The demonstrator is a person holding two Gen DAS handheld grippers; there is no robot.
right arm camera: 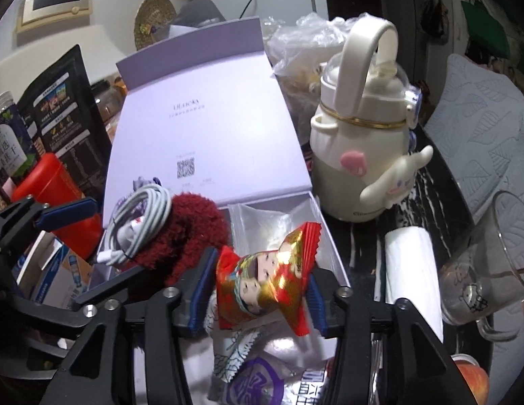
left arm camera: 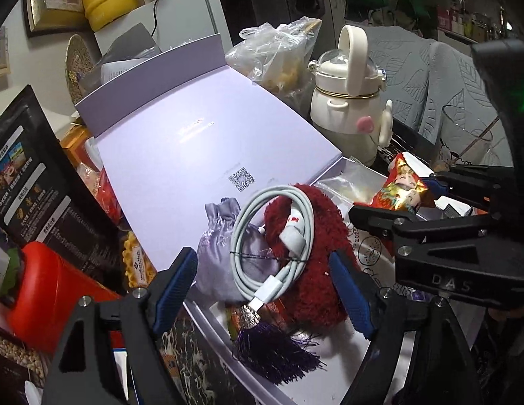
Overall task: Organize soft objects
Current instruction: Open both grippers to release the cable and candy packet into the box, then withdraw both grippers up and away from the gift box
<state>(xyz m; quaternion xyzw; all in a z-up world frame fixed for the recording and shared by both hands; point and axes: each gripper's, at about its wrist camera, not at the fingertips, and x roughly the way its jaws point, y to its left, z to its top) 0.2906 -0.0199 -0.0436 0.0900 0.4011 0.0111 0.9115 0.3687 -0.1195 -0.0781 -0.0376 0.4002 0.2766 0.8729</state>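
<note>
Blue-padded right gripper [right arm camera: 257, 290] straddles the red-and-gold foil snack packet [right arm camera: 268, 273] over the open lilac gift box [right arm camera: 333, 236], jaws slack, apparently releasing it. Left gripper [left arm camera: 265, 290] gapes around the coiled white cable [left arm camera: 272, 236]; next, withdraw.

The box [left arm camera: 181, 141] was lilac, the pouch [left arm camera: 214, 263] silver-grey, the tassel [left arm camera: 275, 354] purple, the cable [left arm camera: 272, 233] white, the packet [right arm camera: 265, 280] red-gold.

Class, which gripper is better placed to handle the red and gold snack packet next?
Right. The right gripper already straddles the snack packet, a pad on either side. The left gripper brackets the white cable and red plush.
</note>
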